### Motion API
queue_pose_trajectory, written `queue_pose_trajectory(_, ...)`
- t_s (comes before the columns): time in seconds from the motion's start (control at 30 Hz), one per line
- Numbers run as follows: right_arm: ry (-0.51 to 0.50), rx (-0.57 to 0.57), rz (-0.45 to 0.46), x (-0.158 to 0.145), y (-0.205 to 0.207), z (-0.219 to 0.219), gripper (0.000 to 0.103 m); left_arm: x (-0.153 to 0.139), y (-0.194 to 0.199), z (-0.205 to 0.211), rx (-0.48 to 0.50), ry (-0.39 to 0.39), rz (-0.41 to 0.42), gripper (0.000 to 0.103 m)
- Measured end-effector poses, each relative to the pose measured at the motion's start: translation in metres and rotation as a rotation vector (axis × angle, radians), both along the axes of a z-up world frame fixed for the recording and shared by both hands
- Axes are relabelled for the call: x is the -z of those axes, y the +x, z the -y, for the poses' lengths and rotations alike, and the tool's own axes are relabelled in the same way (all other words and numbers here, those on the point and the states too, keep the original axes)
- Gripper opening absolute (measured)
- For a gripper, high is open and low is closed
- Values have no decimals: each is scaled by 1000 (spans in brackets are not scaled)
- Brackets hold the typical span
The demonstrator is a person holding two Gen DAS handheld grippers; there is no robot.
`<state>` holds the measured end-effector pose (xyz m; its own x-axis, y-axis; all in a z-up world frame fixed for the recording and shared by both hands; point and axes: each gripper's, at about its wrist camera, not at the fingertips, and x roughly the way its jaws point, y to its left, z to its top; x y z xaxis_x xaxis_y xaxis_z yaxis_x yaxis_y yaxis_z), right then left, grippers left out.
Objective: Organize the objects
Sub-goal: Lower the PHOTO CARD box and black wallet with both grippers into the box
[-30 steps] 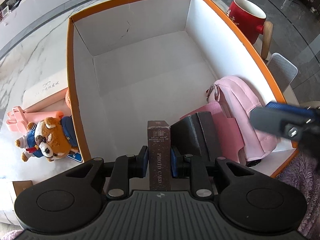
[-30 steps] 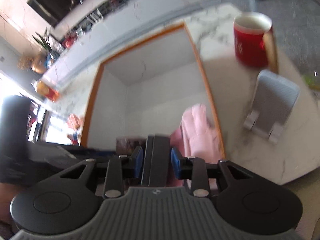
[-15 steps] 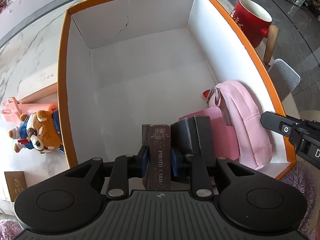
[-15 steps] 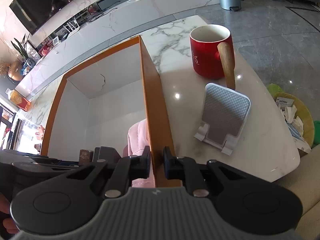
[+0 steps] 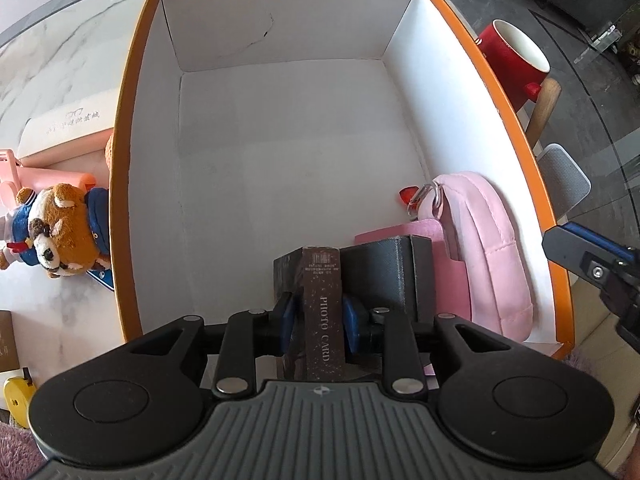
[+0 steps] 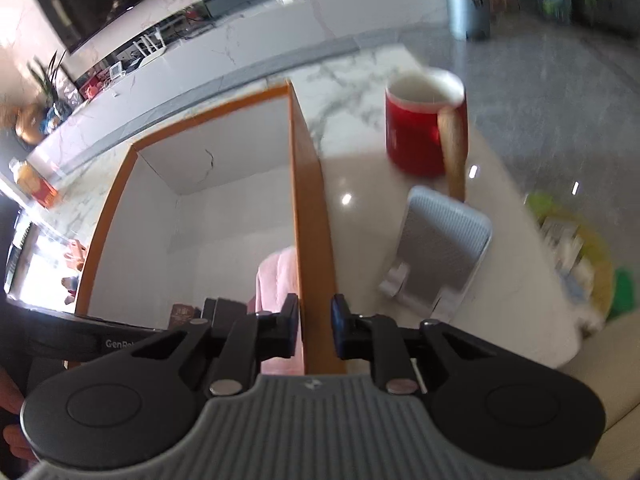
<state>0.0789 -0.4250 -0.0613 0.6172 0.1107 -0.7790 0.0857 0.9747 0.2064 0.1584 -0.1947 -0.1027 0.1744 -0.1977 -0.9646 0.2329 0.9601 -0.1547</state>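
Observation:
My left gripper (image 5: 320, 312) is shut on a brown box marked PHOTO CARD (image 5: 322, 280), held upright low inside the orange-rimmed white box (image 5: 124, 160). The brown box stands against a black box (image 5: 384, 268). Beside that lie a pink card (image 5: 424, 228) and a pink pouch (image 5: 488, 240) along the right wall. My right gripper (image 6: 315, 320) straddles the big box's right wall (image 6: 312, 220) near its front corner. Its jaws are opening, the wall stands between them and the pads look just off it.
A red mug (image 6: 416, 136) with a wooden handle and a grey phone stand (image 6: 440, 248) sit on the marble table right of the box. Left of the box are a teddy bear (image 5: 64, 232), a pink item (image 5: 24, 172), a white case (image 5: 64, 128) and a yellow tape measure (image 5: 14, 396).
My right gripper let go of the black box inside, moved onto the right wall and closed on it; its jaws now stand wider. The left gripper kept the photo card box and rolled a little.

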Motion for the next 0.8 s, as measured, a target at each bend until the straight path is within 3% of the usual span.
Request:
queue_pose_trajectory(0.07, 12, -76, 13, -10, -3, -11, 19, 0, 1, -4, 7, -7, 3, 30)
queue_pose_trajectory(0.17, 66, -183, -73, -5, 2, -27, 11, 1, 1, -9, 25, -26, 15, 30)
queue_pose_trajectory(0.33, 12, -258, -192, 16, 14, -51, 8, 0, -4, -9, 69, -59, 43, 30)
queue_pose_trajectory(0.47, -75, -242, -290, 34, 25, -62, 9, 0, -6, -10, 87, -69, 52, 31)
queue_pose_trajectory(0.8, -286, -245, -345, 34, 34, -85, 8, 2, -8, -16, 115, -100, 69, 32)
